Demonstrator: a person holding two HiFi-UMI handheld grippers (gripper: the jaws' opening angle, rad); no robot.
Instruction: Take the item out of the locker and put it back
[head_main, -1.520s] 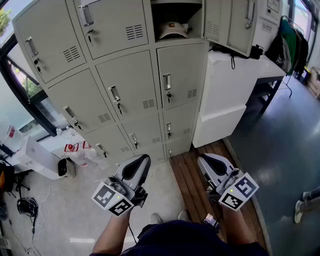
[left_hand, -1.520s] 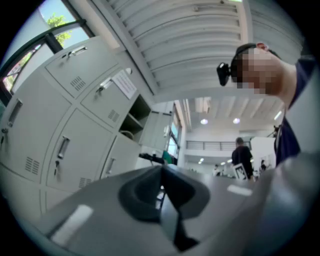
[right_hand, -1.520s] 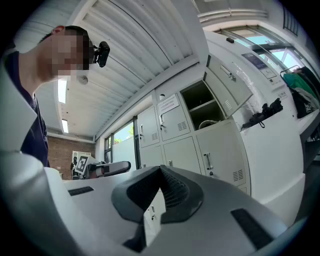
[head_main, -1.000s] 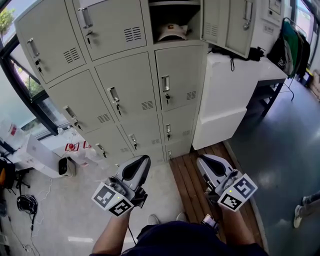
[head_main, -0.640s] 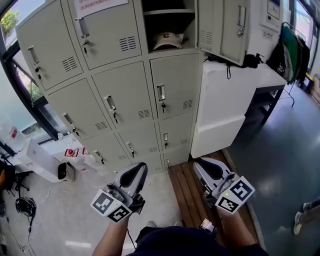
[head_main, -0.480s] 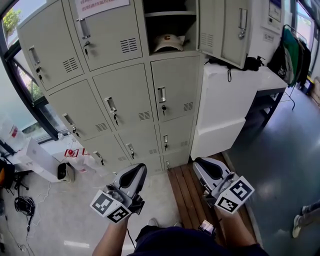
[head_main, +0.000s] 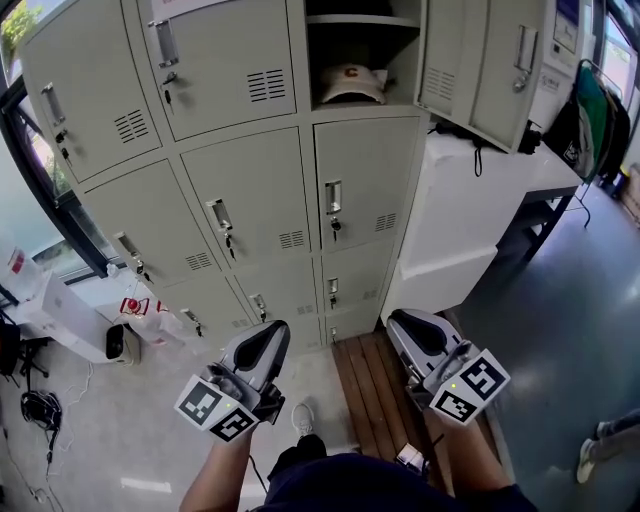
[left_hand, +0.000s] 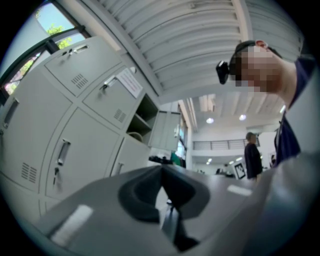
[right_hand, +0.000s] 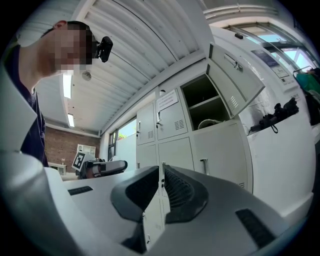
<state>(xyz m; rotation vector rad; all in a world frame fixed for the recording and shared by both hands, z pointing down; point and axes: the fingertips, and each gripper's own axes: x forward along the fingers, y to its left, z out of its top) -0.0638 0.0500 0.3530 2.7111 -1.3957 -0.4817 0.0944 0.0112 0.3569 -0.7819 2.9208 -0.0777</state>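
Observation:
A beige cap with a red letter lies on the lower shelf of the open locker in the top row. The locker's door hangs swung out to the right. Both grippers are held low, well below and in front of the lockers, pointing toward them. My left gripper is shut and empty. So is my right gripper. The left gripper view shows its jaws meeting, with the cap small in the distance. In the right gripper view the jaws touch below the cap.
Closed locker doors with handles and keys fill the wall. A white cabinet with a black bag stands right of them, above a wooden platform. White boxes sit at floor left. Another person stands far off.
The person has stepped toward the lockers, which now sit closer and further right in view. Both grippers came forward with the body, still shut. A shoe now shows between them.

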